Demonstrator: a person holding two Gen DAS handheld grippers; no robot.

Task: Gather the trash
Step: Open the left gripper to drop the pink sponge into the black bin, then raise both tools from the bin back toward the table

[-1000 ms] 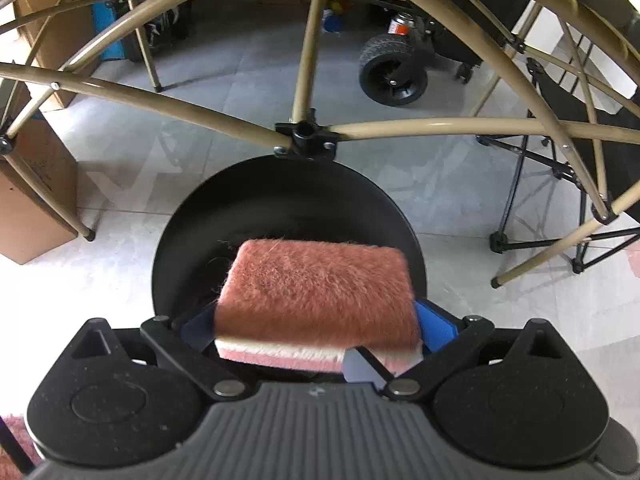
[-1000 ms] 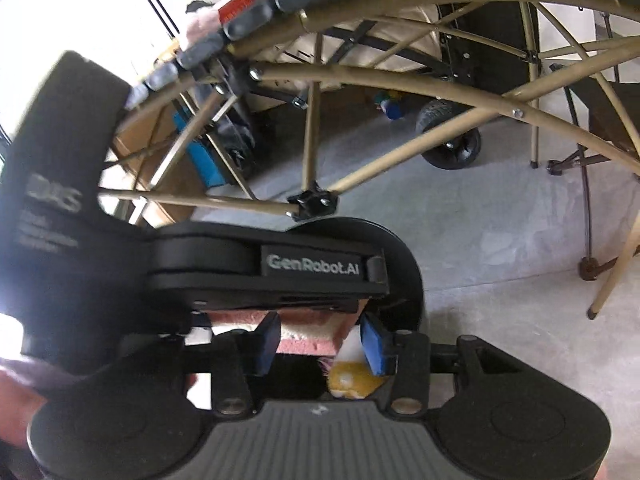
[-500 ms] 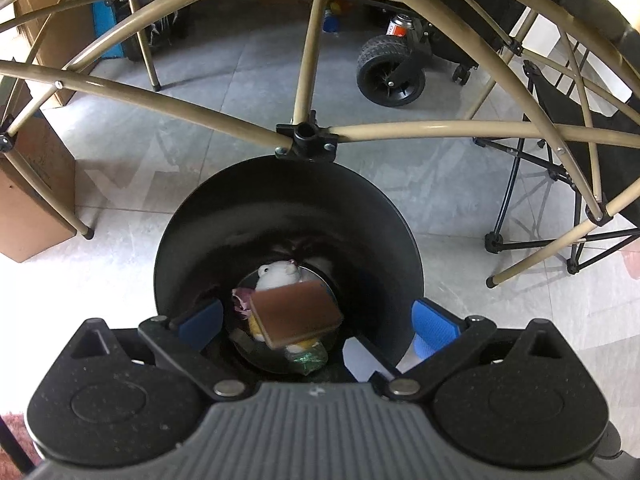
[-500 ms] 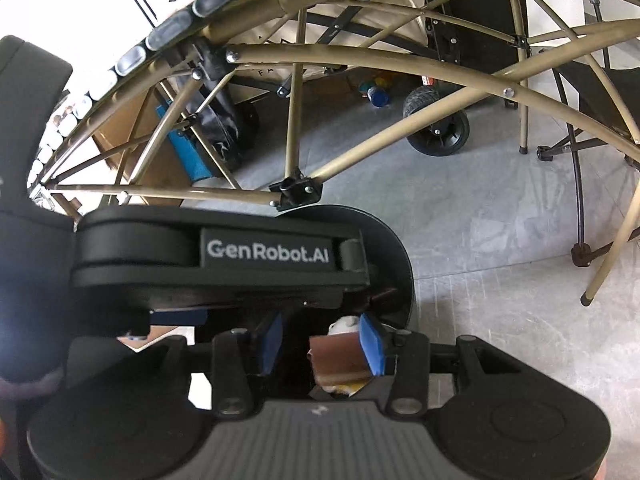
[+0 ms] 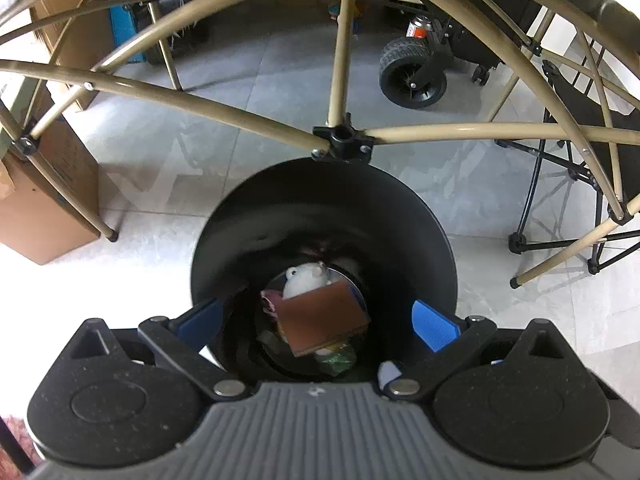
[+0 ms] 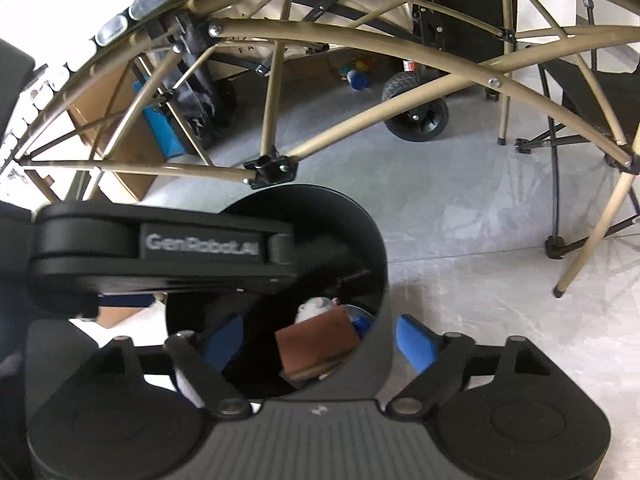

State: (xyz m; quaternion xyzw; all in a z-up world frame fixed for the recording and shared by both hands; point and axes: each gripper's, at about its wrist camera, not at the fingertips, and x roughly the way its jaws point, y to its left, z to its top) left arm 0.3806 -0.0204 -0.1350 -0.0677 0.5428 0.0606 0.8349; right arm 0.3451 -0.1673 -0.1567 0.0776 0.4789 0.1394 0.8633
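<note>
A black round trash bin [image 5: 320, 208] stands on the floor right below both grippers. At its bottom a brown scrub sponge [image 5: 326, 316] lies on a white crumpled wad [image 5: 304, 278] and other scraps. My left gripper [image 5: 316, 320] hangs over the bin's mouth, open, with nothing between its blue pads. My right gripper [image 6: 320, 342] is beside it over the same bin [image 6: 360, 232]. Its jaws are opening and nothing is between them. The sponge [image 6: 316, 344] shows far below in the right wrist view. The left gripper's black housing [image 6: 160, 256] crosses that view.
Tan metal frame tubes meet at a black hub [image 5: 343, 140] just beyond the bin. Cardboard boxes [image 5: 44, 216] stand at the left, a black wheel [image 5: 412, 74] at the back, and a folding chair's legs [image 5: 560, 200] at the right. The floor is grey tile.
My left gripper opened and let go of the sponge, which dropped to the bottom of the bin. My right gripper's jaws have spread from narrow to wide.
</note>
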